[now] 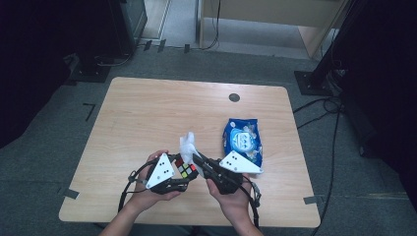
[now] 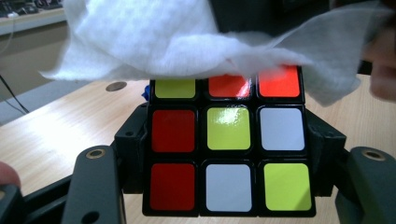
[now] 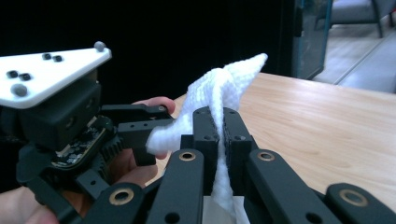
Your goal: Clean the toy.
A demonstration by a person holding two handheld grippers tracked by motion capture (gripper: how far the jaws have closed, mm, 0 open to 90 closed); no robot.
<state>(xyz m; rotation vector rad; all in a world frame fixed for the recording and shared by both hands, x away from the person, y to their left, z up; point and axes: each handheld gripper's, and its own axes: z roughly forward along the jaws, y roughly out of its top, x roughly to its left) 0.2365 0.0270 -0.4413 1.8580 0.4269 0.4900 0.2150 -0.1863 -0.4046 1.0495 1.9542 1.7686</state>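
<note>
Draping wipe [image 1: 188,142] over clamped cube [image 1: 186,169]

Puzzle cube [image 2: 227,149]: black-framed, three-by-three coloured stickers. The face toward the left gripper view reads yellow, red, red on the top row; red, yellow, white in the middle; red, white, yellow at the bottom. It sits upright and square, raised above the tabletop near its front edge, clamped at both sides.

White wipe [image 3: 215,98]: soft, textured, crumpled cloth. One part is pinched and stands up in a twisted peak; the rest drapes over the cube's top edge [image 2: 187,42], touching it.
</note>
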